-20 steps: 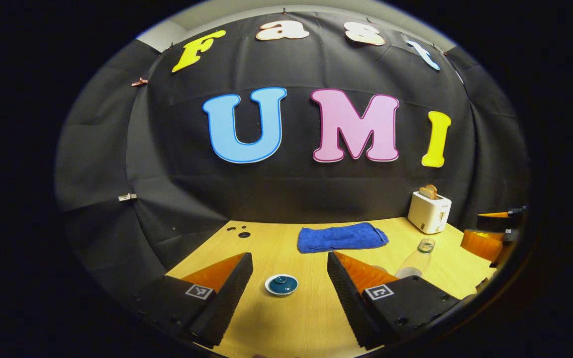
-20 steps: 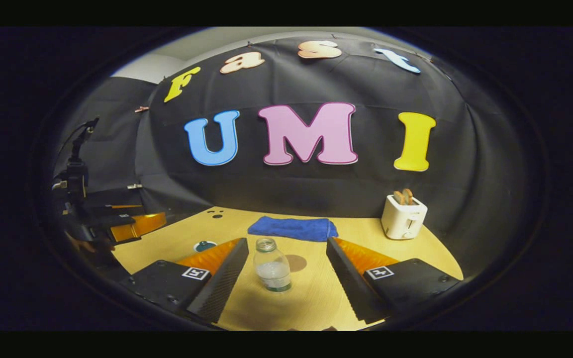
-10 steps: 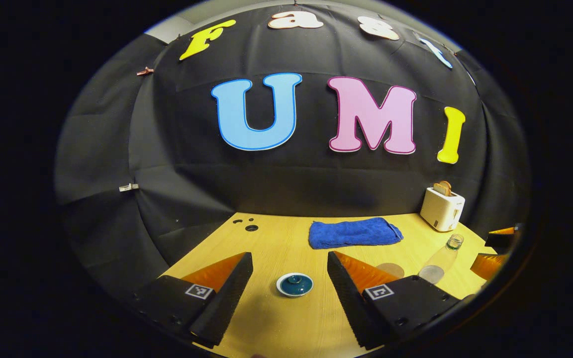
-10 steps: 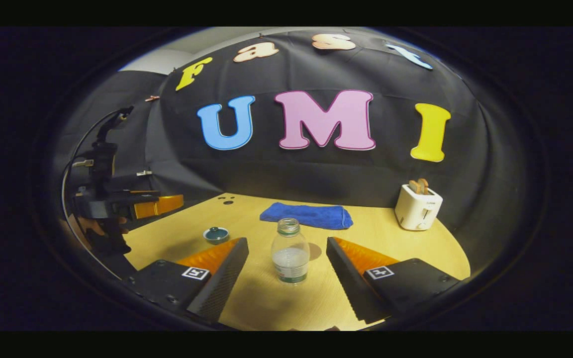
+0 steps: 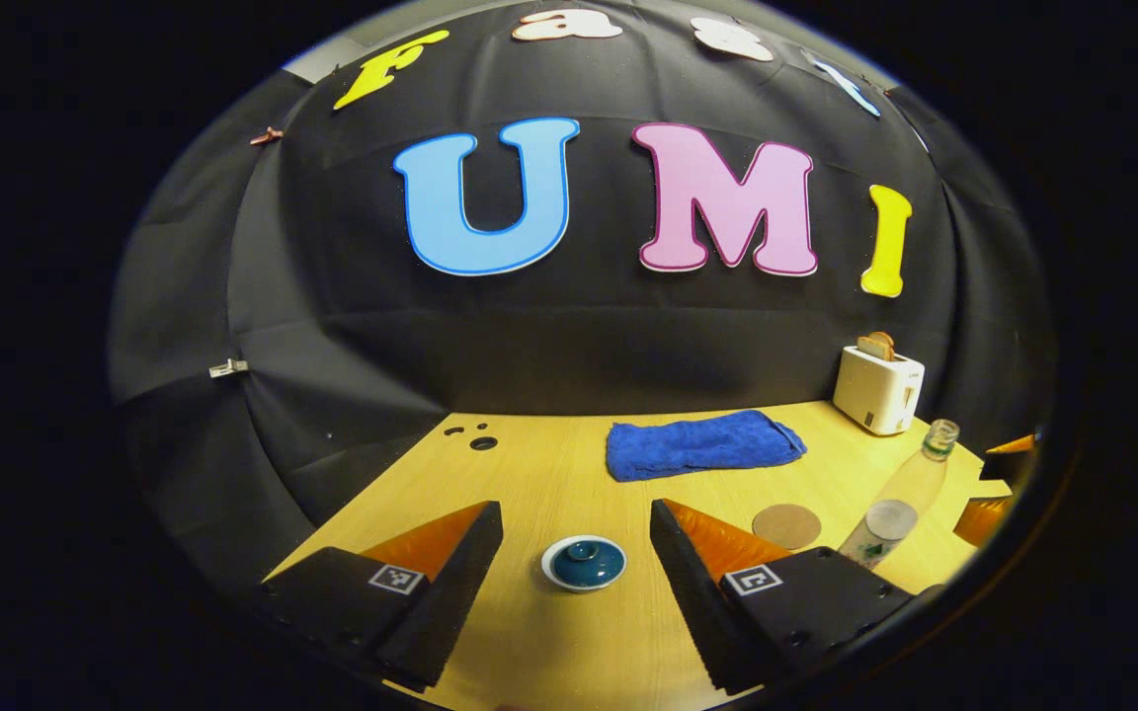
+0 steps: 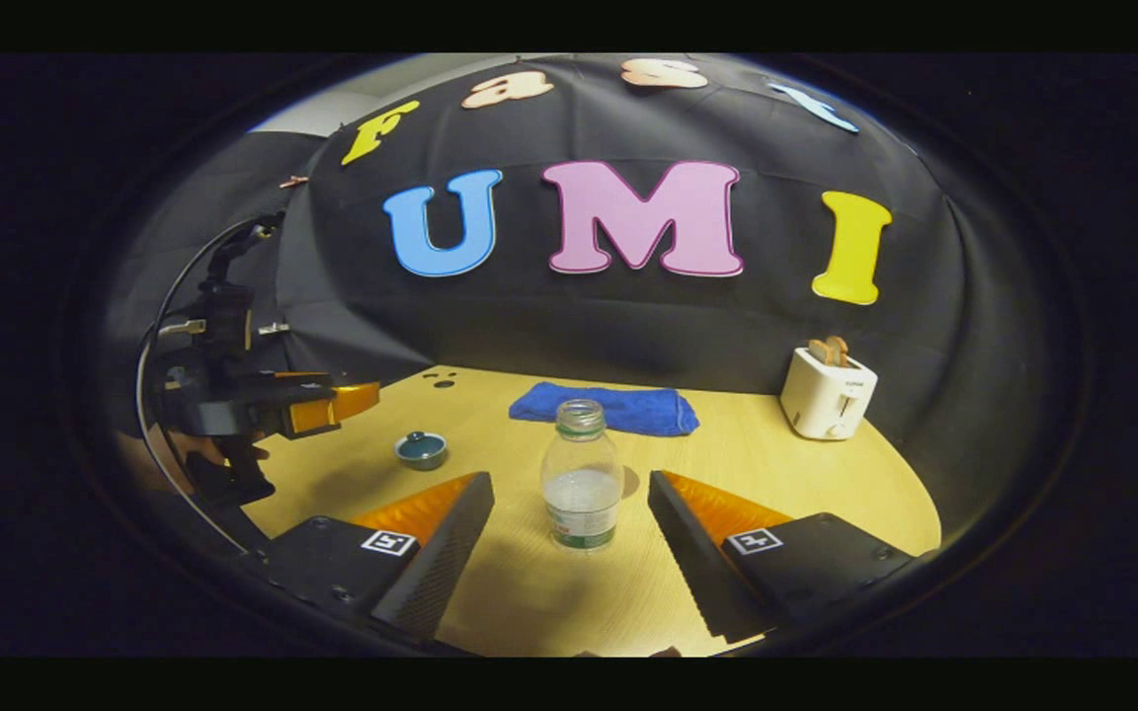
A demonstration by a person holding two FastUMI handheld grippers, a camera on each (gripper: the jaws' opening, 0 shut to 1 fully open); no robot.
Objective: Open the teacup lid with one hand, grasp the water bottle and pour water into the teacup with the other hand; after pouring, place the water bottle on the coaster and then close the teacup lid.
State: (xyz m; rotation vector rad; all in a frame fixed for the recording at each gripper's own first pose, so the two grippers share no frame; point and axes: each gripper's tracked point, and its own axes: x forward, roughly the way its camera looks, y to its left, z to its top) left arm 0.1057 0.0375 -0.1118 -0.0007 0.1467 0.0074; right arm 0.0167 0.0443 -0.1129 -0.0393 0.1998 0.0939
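A small teacup with a dark teal lid (image 5: 584, 563) stands on the wooden table (image 5: 549, 474), just ahead of my open left gripper (image 5: 574, 583), centred between its fingers and apart from them. In the right gripper view the same teacup (image 6: 421, 449) sits left of centre, and the left gripper (image 6: 332, 405) hovers above the table to its left. A clear water bottle (image 6: 581, 476), uncapped and part full, stands upright ahead of my open right gripper (image 6: 569, 553). The bottle (image 5: 900, 499) also stands at the right of the left gripper view, beside a round brown coaster (image 5: 786, 525).
A folded blue towel (image 5: 702, 444) lies toward the back of the table. A white toaster (image 5: 877, 388) with bread in it stands at the back right. Small dark holes (image 5: 475, 439) mark the table's back left corner. The coaster's edge (image 6: 629, 481) peeks from behind the bottle.
Both grippers have moved forward over the table. The teacup has come nearer between the left fingers, and the bottle has come nearer between the right fingers. Neither gripper has shut.
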